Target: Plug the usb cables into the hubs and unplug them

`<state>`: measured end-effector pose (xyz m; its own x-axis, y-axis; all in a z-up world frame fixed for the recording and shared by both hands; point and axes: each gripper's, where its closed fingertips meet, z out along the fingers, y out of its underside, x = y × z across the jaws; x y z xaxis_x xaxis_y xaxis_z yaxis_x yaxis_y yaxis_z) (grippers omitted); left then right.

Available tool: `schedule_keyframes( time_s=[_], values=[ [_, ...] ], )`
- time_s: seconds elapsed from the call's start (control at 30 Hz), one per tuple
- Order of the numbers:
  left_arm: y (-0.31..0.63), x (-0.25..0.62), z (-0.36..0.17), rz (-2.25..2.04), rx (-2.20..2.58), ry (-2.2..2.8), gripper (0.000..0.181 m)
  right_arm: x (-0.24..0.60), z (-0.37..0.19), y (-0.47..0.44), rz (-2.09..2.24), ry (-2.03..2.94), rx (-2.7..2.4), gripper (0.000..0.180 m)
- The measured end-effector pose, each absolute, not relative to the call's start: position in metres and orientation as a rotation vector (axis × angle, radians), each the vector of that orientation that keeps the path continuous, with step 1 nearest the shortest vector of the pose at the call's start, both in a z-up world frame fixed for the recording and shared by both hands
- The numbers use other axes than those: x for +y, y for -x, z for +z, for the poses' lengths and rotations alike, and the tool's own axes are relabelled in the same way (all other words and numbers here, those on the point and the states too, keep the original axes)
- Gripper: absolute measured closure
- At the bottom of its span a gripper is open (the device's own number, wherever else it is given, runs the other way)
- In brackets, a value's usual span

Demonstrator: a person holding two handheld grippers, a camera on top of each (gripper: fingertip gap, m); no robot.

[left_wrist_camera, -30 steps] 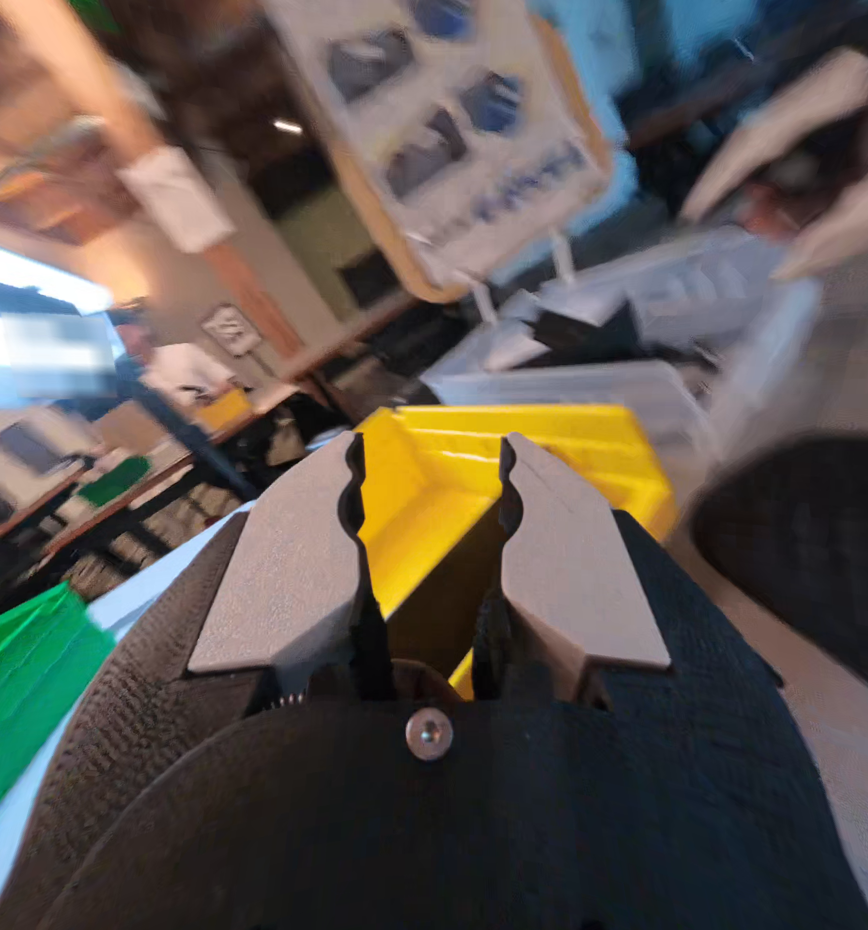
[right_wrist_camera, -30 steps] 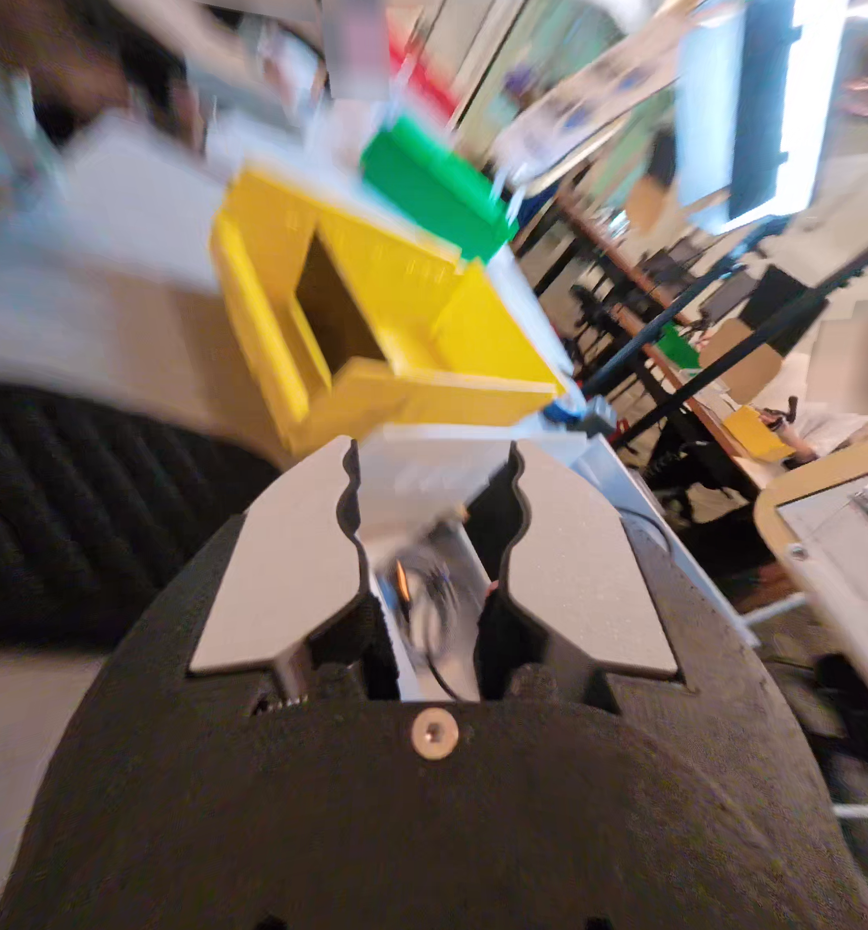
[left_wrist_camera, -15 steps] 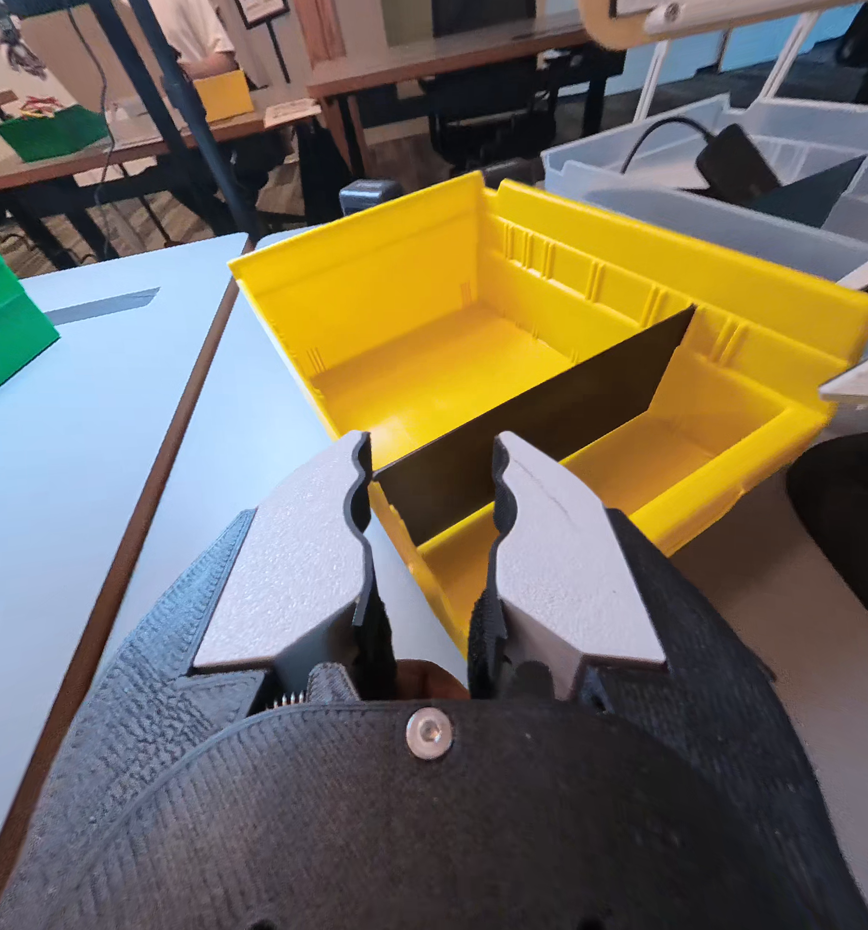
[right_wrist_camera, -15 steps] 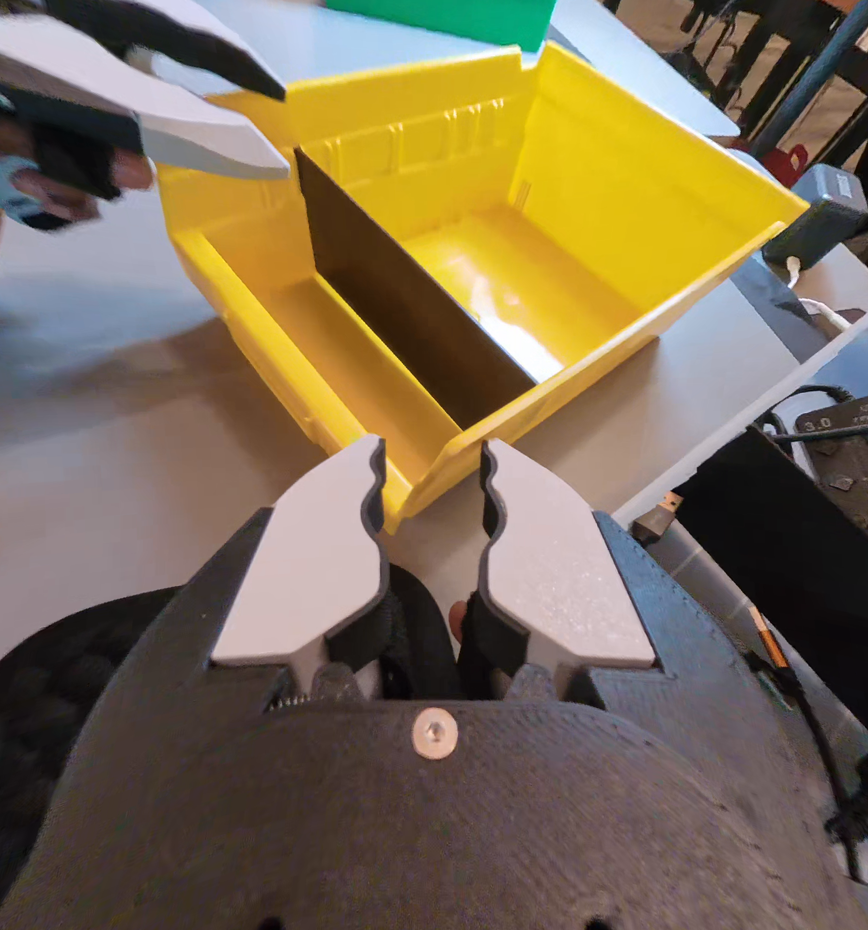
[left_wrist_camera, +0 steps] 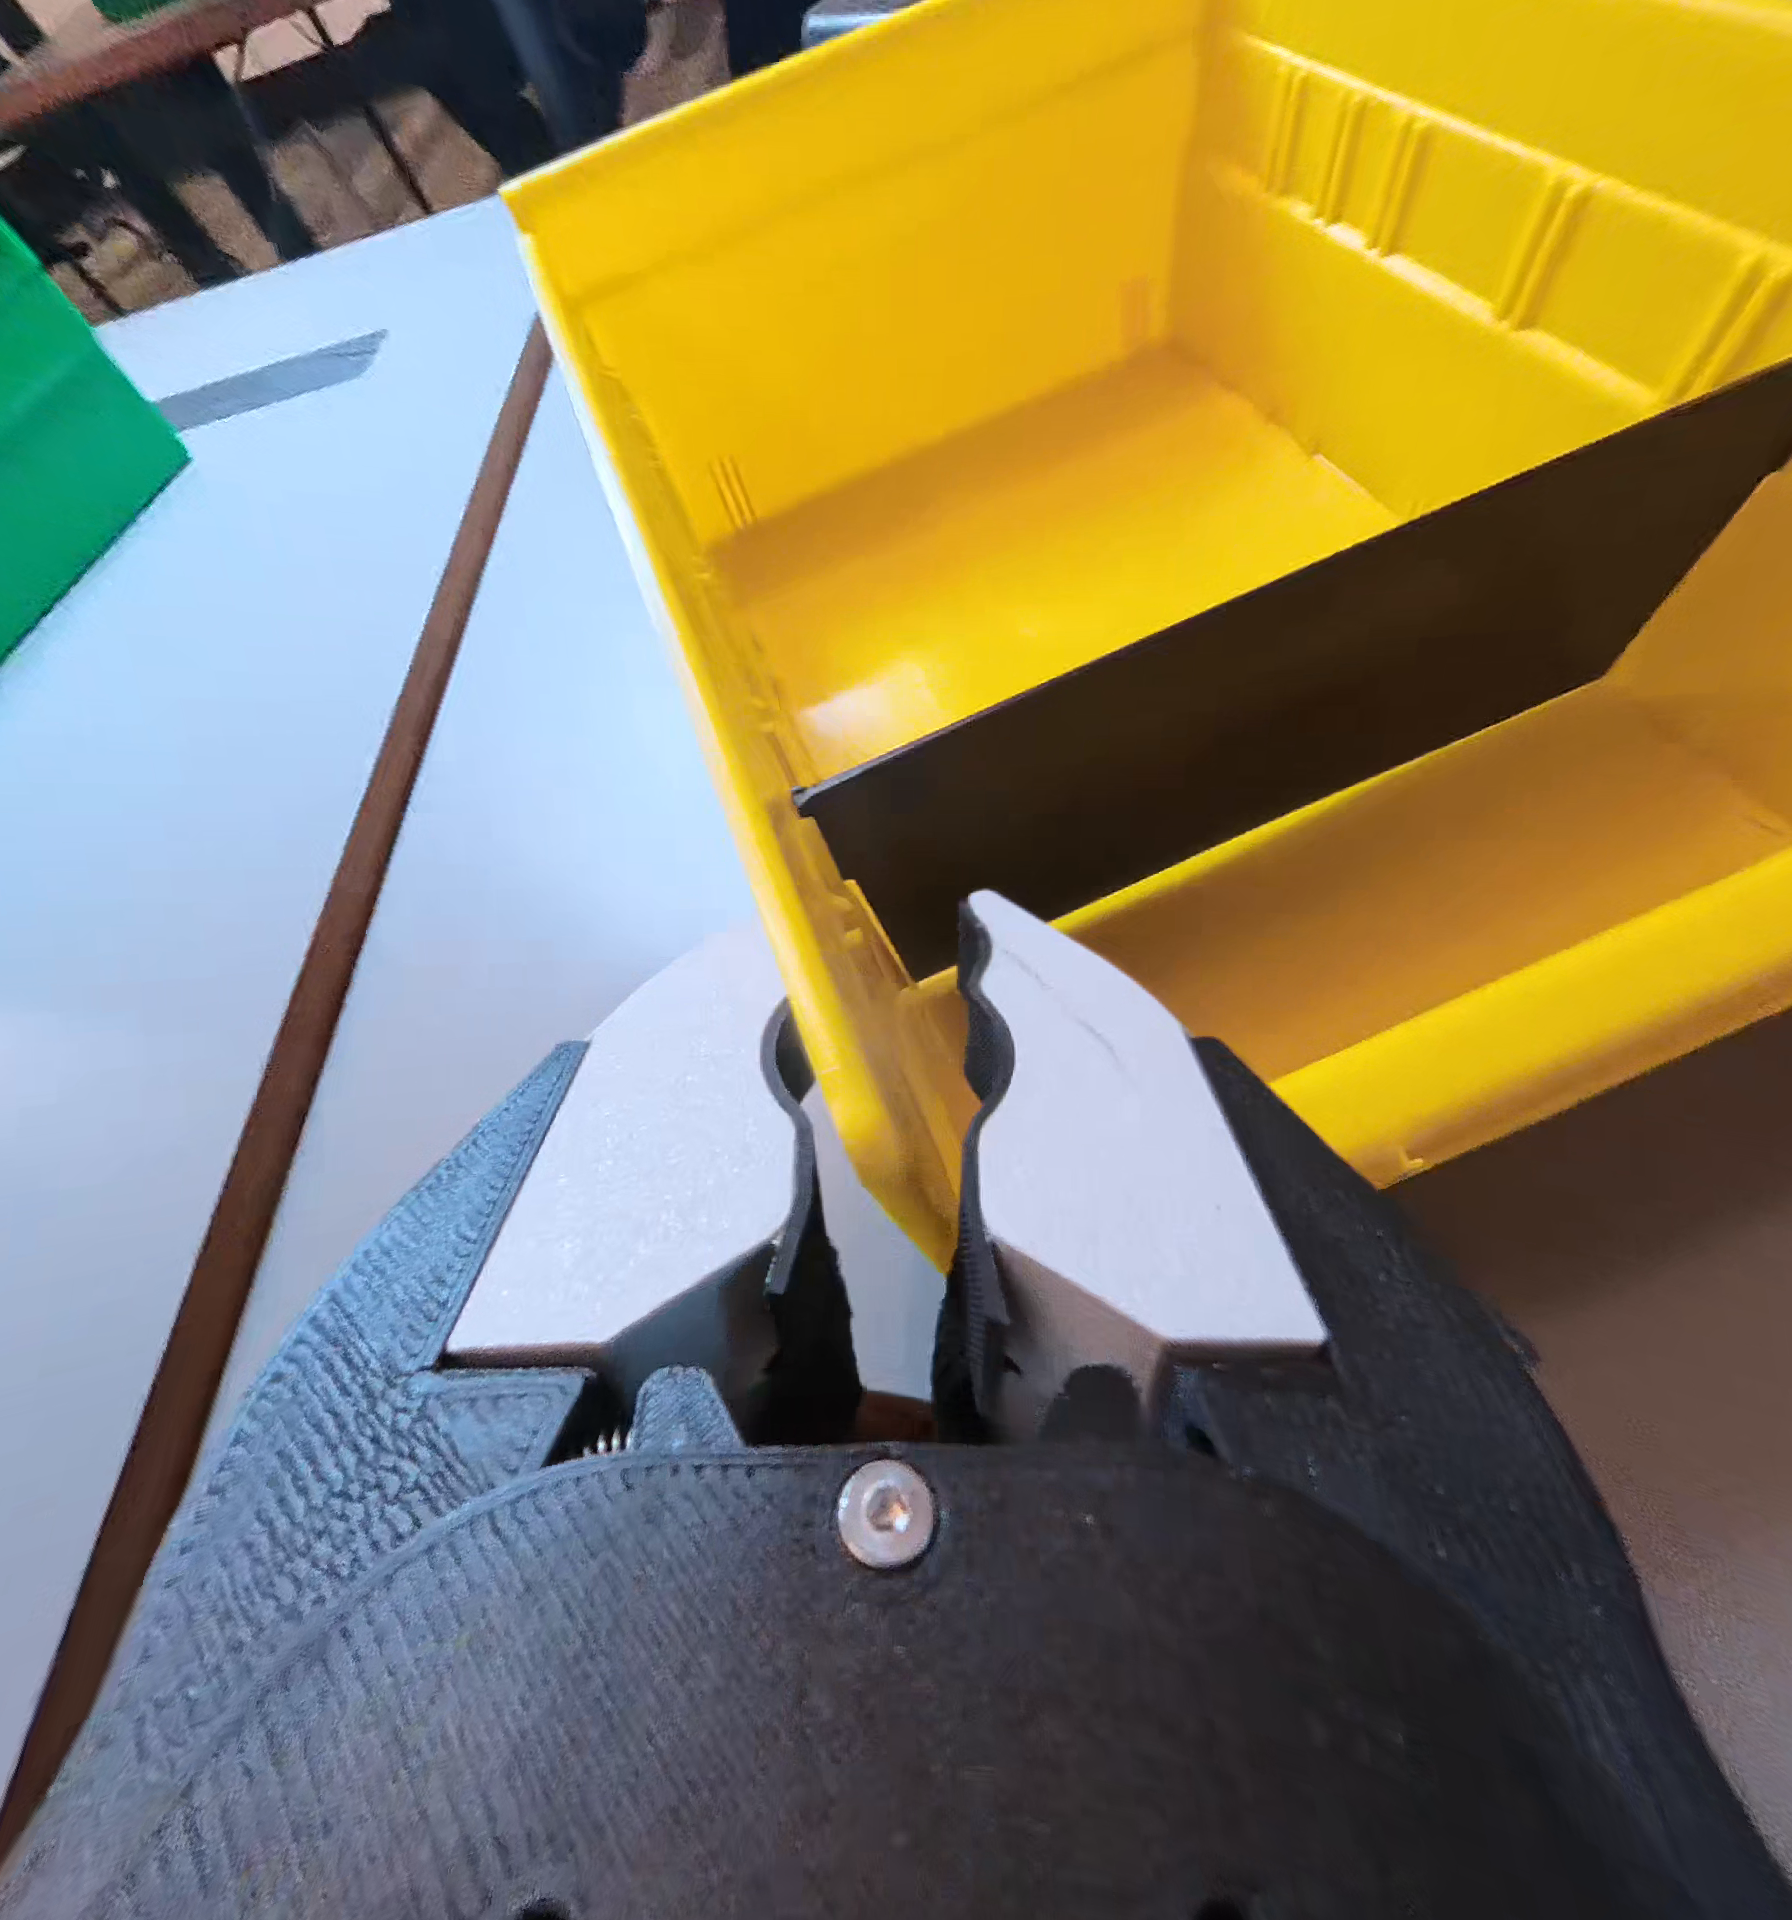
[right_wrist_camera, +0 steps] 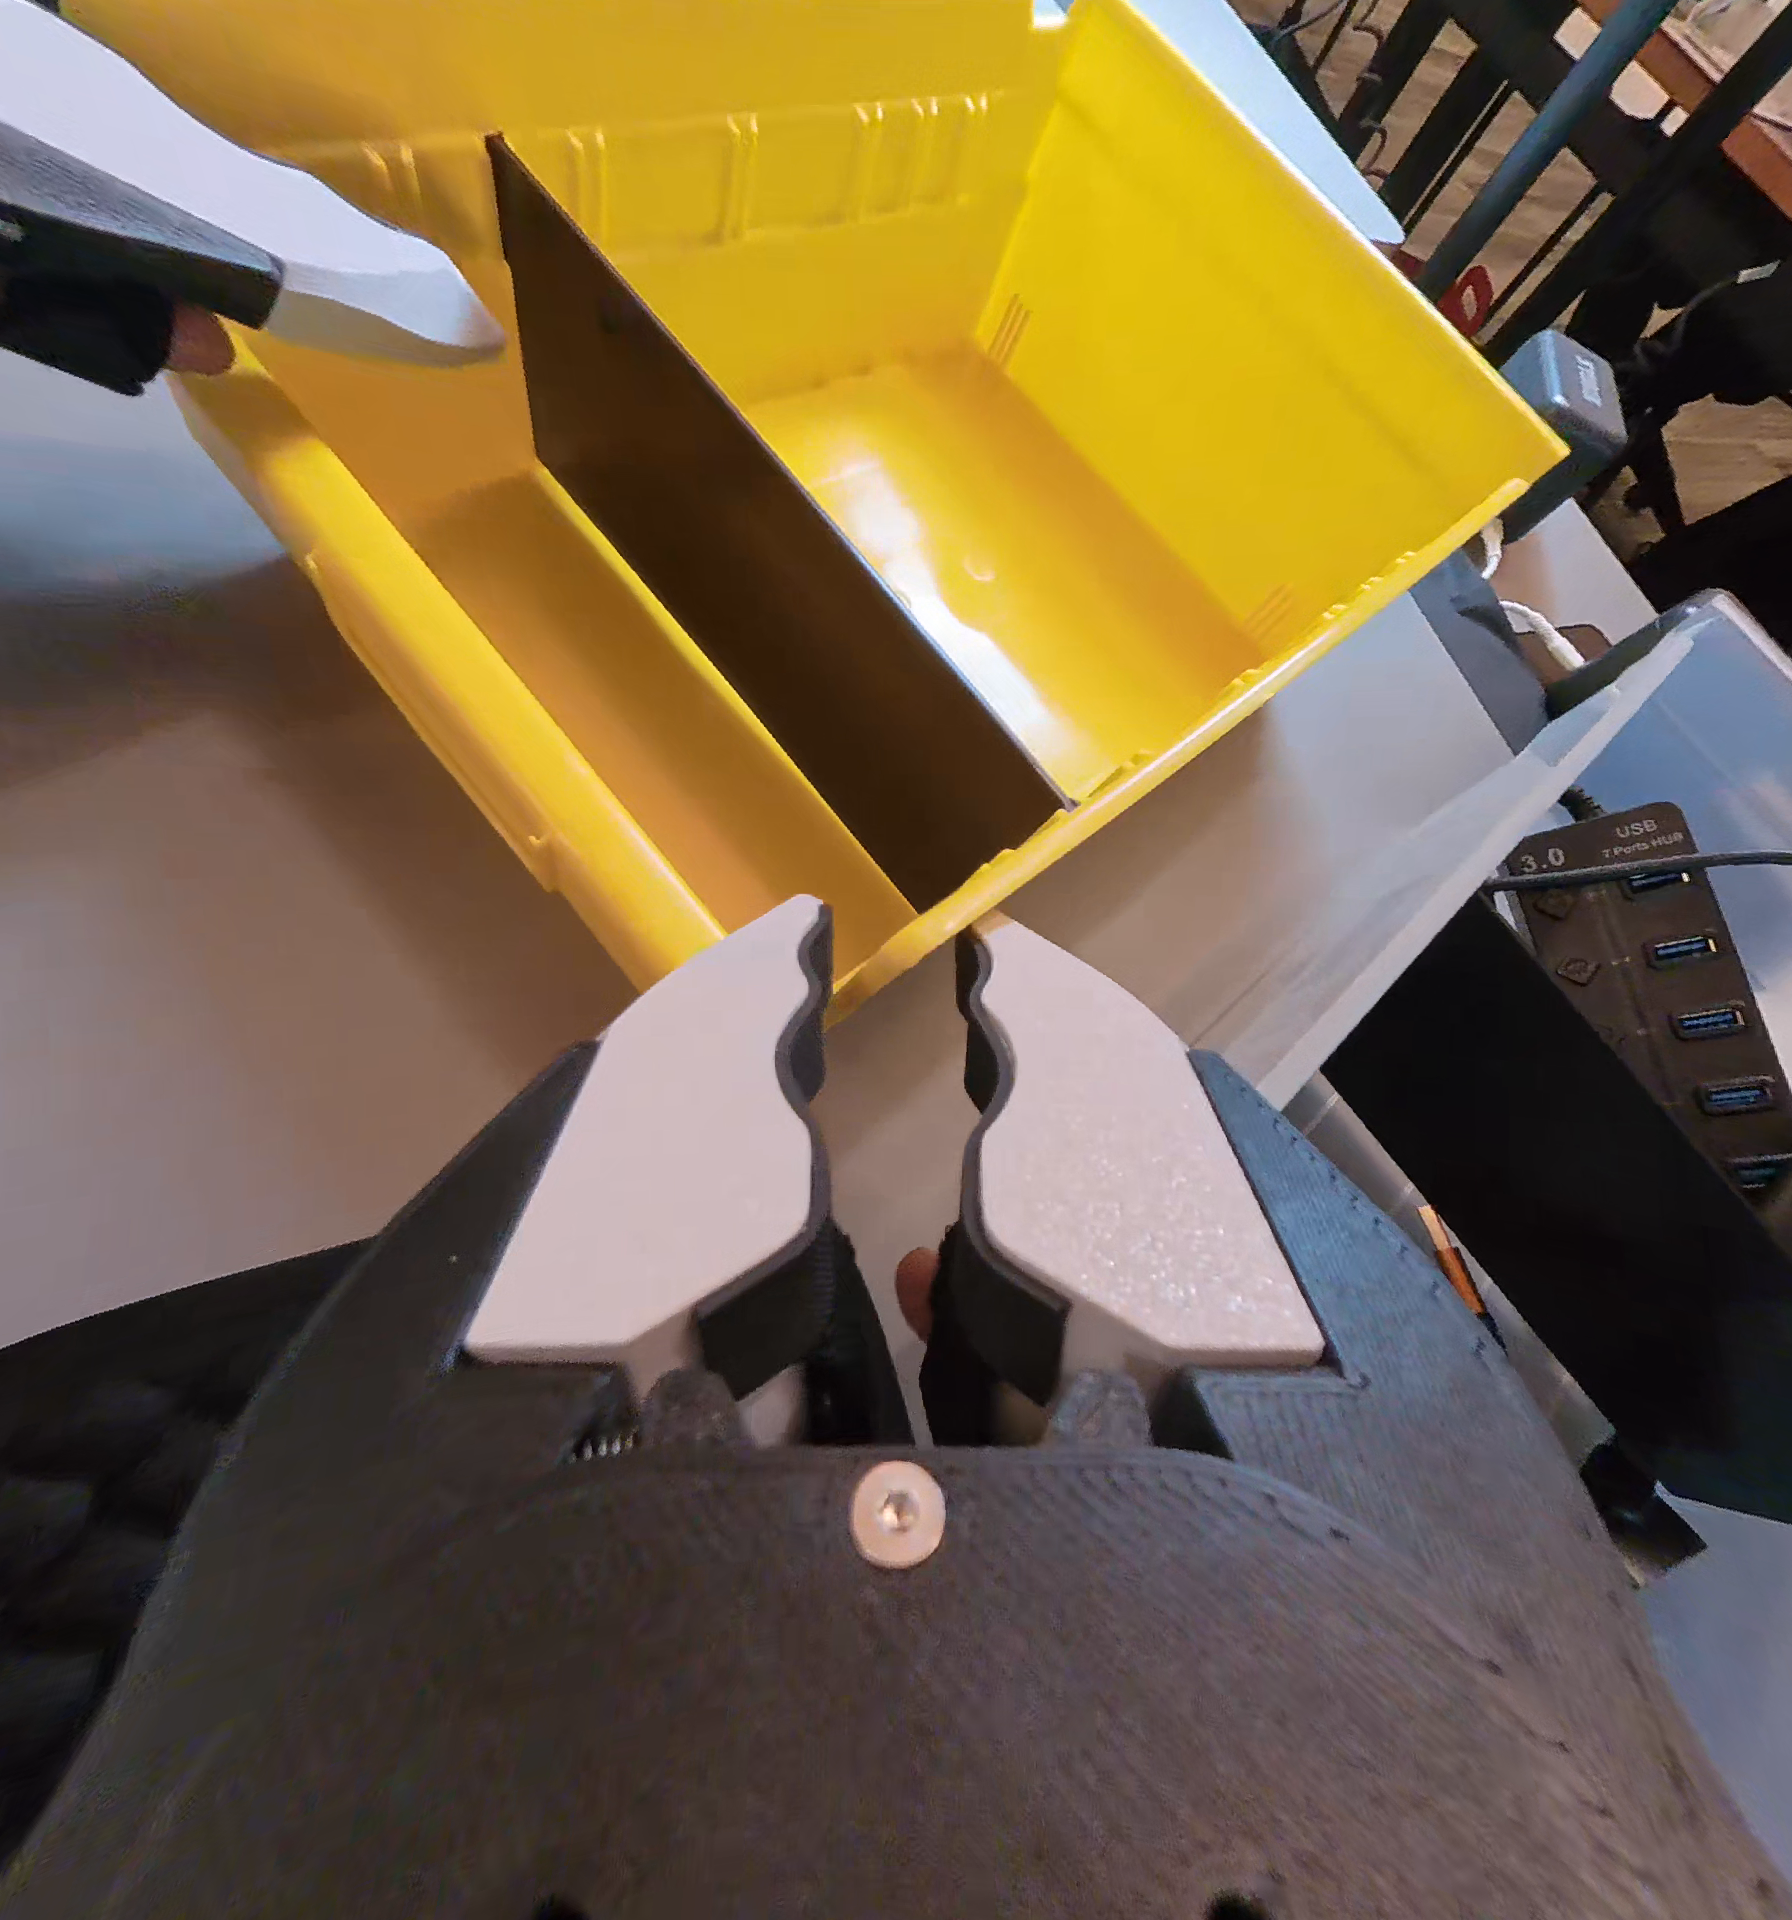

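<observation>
A yellow bin (left_wrist_camera: pixel 871 260) with a black divider (left_wrist_camera: pixel 1287 707) stands on the grey table. My left gripper (left_wrist_camera: pixel 866 920) is narrowly open and straddles the bin's near end wall at the divider. My right gripper (right_wrist_camera: pixel 894 925) is narrowly open at the opposite near rim of the bin (right_wrist_camera: pixel 1235 312), with the rim edge between its fingertips. A black USB hub (right_wrist_camera: pixel 1681 987) with blue ports lies in a clear tub to the right, with a thin black cable (right_wrist_camera: pixel 1702 860) across its top. One finger (right_wrist_camera: pixel 383 301) of the left gripper shows over the far wall. Both compartments hold nothing.
A green bin (left_wrist_camera: pixel 19 468) stands at the left of the table, beyond a brown seam (left_wrist_camera: pixel 383 831). A grey power adapter (right_wrist_camera: pixel 1567 405) sits past the yellow bin's right corner. Table legs and other desks lie behind.
Both grippers have come down from a blurred swing and moved in close to the yellow bin. Their fingers have narrowed around its opposite walls.
</observation>
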<state>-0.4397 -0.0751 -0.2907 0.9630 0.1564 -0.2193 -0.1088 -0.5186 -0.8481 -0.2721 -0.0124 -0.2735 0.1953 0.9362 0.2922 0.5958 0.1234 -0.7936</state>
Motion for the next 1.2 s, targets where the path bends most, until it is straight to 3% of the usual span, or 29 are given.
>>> schedule_keyframes(
  time_s=[0.27,0.53,0.87,1.2],
  values=[
    [0.453,-0.086,-0.244,0.539,-0.114,1.896,0.174,-0.022,-0.264,0.281,0.465,1.437,-1.471,0.158],
    [0.414,-0.101,-0.152,0.578,-0.114,1.569,0.174,-0.028,-0.172,0.244,0.391,1.198,-1.312,0.159],
    [0.256,-0.023,-0.093,0.388,0.173,1.483,0.171,0.002,-0.124,0.074,0.204,1.294,-1.046,0.159],
    [0.050,0.088,-0.111,0.137,0.529,1.529,0.167,0.049,-0.143,-0.124,-0.064,1.555,-0.825,0.159]
  ],
)
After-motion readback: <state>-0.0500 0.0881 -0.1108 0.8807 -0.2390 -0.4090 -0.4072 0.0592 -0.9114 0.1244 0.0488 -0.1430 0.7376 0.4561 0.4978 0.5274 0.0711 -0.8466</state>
